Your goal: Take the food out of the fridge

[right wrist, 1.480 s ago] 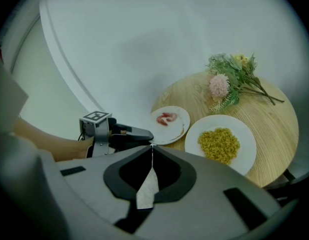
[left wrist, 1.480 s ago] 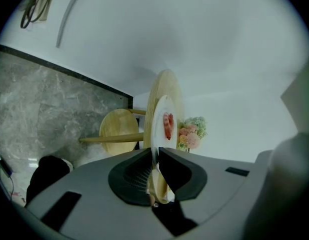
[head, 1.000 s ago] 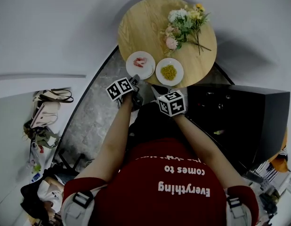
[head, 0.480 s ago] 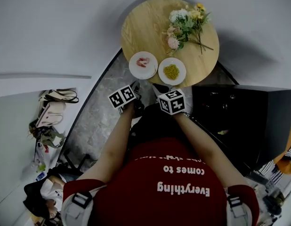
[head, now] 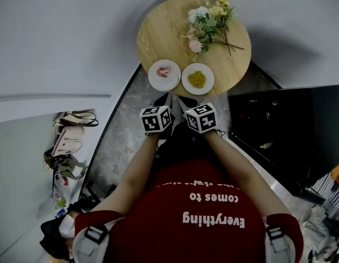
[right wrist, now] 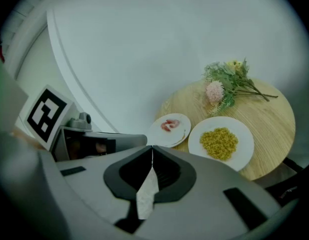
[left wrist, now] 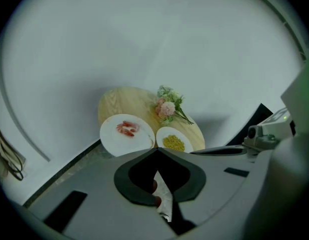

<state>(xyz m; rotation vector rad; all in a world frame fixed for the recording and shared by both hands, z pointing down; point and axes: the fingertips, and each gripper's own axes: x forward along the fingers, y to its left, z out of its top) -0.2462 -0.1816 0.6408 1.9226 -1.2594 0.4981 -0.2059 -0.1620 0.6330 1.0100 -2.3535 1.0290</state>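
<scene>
Two white plates stand side by side at the near edge of the round wooden table (head: 158, 32): one with pink shrimp (head: 164, 74) (left wrist: 127, 133) (right wrist: 169, 129), one with yellow corn (head: 197, 79) (left wrist: 173, 141) (right wrist: 220, 143). My left gripper (head: 164, 99) (left wrist: 155, 149) hangs above the floor just short of the table, jaws shut with nothing between them. Close on its right, my right gripper (head: 184, 102) (right wrist: 152, 148) is shut and empty too. Both point down toward the plates and touch neither.
A bunch of flowers (head: 208, 23) lies on the table's far half. The dark fridge (head: 290, 130) stands at the right, with its inside in shadow. Bags (head: 71, 130) lie by the white wall at the left. Grey stone floor runs between me and the table.
My left gripper has drawn back from the shrimp plate's edge toward me, risen and rolled. It now sits beside the right gripper, which has stayed put.
</scene>
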